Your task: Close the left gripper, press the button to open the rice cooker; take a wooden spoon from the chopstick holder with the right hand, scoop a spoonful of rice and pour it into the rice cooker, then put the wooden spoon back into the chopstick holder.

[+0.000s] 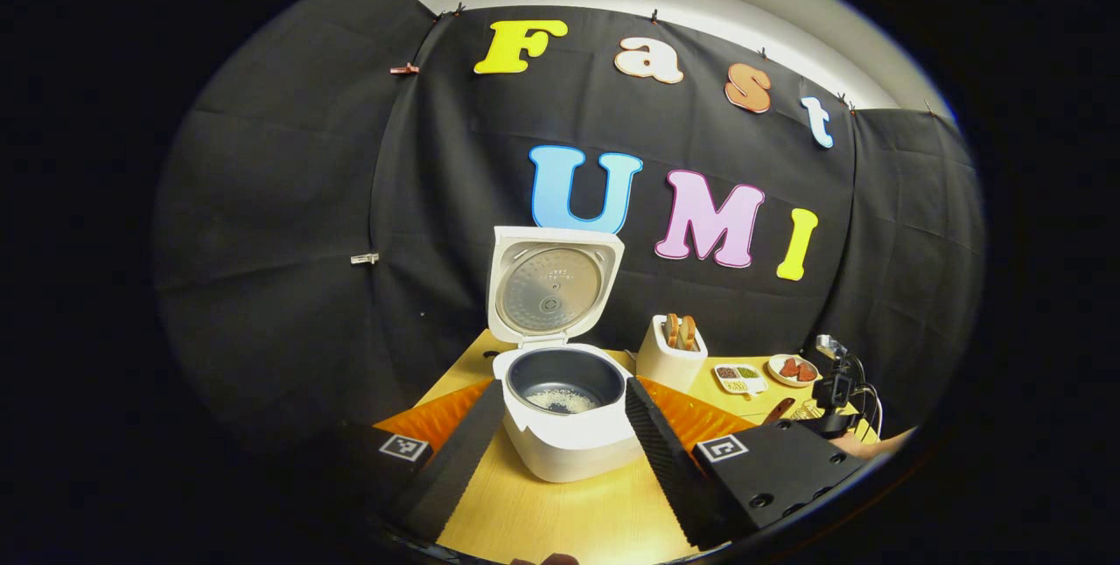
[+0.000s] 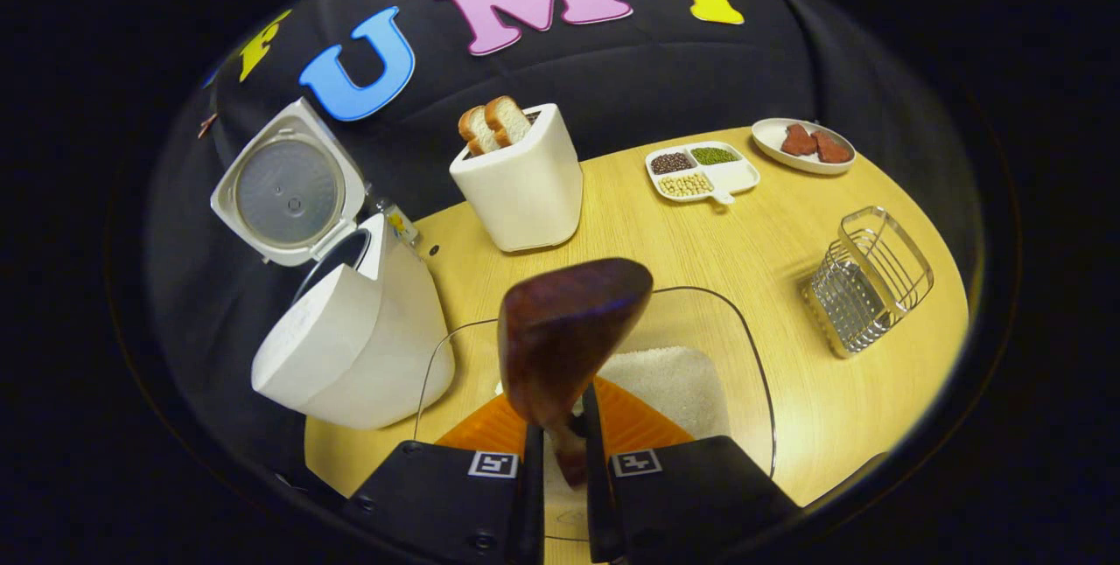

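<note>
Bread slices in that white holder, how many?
2. Both bread slices stand upright side by side in the white holder, behind the rice cooker; more could be hidden inside.

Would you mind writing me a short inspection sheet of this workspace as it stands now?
Surface: light wooden table, tidy.
Job's things: rice cooker with lid up, some rice in its pot; wooden spoon held above the clear rice container; wire chopstick holder on the table.
Clutter: white toaster with two bread slices; divided dish of beans; plate with reddish pieces.
Grippers: left tool open, fingers either side of the cooker; right tool shut on the spoon's handle.
Cables: a few by the right tool in the left gripper view.
Surroundings: black cloth wall.
</note>
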`<state>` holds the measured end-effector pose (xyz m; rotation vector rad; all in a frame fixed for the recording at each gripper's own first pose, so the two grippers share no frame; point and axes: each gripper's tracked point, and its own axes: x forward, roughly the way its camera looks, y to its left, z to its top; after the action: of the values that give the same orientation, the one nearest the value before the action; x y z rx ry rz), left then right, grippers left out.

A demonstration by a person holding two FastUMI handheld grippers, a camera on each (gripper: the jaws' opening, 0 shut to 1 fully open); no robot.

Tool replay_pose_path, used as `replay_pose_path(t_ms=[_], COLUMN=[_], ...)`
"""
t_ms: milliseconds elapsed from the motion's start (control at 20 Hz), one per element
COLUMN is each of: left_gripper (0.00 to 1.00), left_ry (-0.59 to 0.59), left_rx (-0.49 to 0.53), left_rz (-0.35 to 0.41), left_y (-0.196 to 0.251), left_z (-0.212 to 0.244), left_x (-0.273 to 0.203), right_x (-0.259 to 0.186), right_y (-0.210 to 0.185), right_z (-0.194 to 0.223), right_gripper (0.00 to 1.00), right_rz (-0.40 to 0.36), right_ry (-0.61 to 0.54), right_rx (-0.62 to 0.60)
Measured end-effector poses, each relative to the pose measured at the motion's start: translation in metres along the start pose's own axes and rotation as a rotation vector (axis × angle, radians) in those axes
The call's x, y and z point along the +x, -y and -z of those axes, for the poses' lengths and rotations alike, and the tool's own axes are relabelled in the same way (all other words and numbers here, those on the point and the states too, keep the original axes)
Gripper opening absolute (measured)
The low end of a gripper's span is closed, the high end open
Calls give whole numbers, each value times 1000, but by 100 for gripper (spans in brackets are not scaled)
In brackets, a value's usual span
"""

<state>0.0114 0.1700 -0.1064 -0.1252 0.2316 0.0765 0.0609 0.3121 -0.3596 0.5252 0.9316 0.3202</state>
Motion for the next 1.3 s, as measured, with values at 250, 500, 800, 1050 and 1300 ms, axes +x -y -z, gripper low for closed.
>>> replay_pose_path(t_ms=[250,500,800,1050,1300], left_gripper=[95,95,95,96,96], left_ry=[11,12,10,18,17], left_rx=[14,29,23,21,12], left_rz=[3,11,15,17,16], left_y=[1,3,2,2,0], left_z=[-7,-7,-9,-9,-6], left_x=[-1,-1,2,3,2], right_x=[-9,-17,-28,-44,-68], right_y=[13,17,12,2,-19], right_z=[-7,-21,-41,-58,-90], right_gripper=[24,24,24,24,24], right_rz=[-34,-79,-137,-154,-186], right_ry=[24,49,55,45,92], right_rx=[187,342,483,581,572])
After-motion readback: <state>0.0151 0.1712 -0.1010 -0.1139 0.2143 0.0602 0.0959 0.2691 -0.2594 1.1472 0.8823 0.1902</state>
